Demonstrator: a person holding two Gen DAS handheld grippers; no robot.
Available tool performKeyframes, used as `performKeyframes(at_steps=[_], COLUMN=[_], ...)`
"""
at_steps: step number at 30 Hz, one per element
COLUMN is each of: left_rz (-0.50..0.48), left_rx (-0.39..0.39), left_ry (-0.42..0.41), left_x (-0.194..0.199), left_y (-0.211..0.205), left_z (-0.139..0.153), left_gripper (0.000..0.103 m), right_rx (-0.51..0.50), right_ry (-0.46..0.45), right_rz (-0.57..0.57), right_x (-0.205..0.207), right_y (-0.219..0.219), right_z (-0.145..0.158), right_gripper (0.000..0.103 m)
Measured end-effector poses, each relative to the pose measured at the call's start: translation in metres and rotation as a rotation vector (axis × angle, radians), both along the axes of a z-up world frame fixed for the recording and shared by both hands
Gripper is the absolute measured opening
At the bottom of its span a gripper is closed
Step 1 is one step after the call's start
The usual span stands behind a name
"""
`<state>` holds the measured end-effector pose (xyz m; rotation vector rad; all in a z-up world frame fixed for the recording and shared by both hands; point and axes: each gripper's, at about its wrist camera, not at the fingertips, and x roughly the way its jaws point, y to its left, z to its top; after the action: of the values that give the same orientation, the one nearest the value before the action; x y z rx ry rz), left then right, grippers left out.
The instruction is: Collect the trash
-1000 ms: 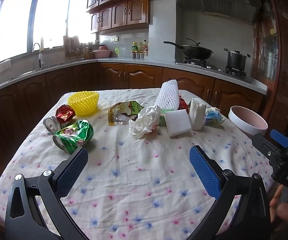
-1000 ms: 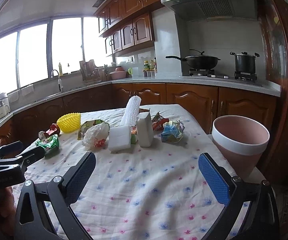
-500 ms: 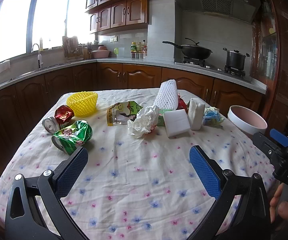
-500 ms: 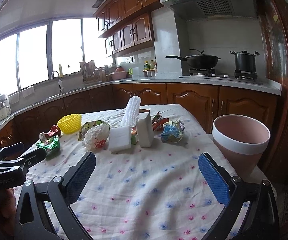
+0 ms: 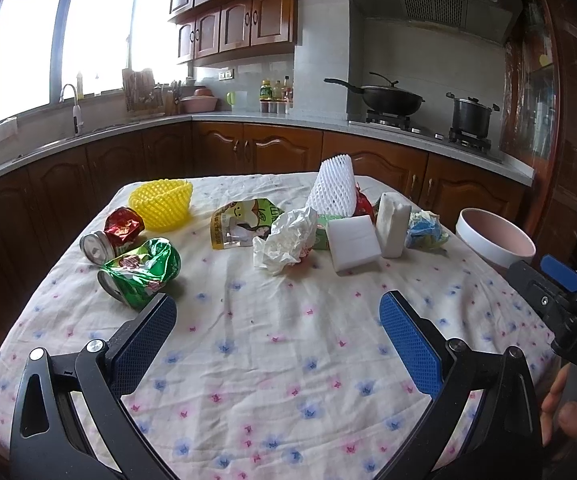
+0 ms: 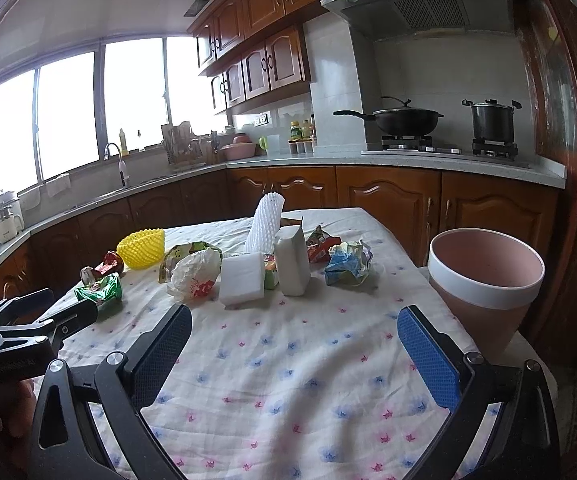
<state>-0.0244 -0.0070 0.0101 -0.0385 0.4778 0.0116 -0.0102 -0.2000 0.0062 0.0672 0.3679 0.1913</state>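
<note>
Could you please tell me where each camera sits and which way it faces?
Left wrist: on the open left gripper, facing across the table's litter; the right gripper shows at right.
Right wrist: on the open right gripper, nearer the pink bin; the left gripper shows at left.
Shared: white sponge block, bin, stove.

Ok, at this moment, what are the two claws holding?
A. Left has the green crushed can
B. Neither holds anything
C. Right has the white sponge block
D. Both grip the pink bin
B: the left claw and right claw are open over bare tablecloth.
</note>
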Motion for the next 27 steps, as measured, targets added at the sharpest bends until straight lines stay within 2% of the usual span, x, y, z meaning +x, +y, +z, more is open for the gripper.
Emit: performKeyframes(at_steps=[13, 18, 27], left_rz=[-0.022, -0.029, -0.048], left_rx=[-0.022, -0.044, -0.093], left_ry=[0.06, 0.09, 0.163], left_x=[0.024, 0.041, 0.083], left_y=[0.003, 0.009, 0.017], left_z=[-0.003, 0.001, 0.003], left_gripper=[0.103, 0.103, 0.103], right_rx=[0.014, 0.019, 0.088], right_ry=[0.02, 0.041, 0.094], right_rz=[0.01, 0.021, 0.064], right_x=[0.013, 0.028, 0.064], right_y=[-0.002, -0.002, -0.008], right_z=[0.001, 0.005, 0.013], right_gripper=[0.103, 0.103, 0.103])
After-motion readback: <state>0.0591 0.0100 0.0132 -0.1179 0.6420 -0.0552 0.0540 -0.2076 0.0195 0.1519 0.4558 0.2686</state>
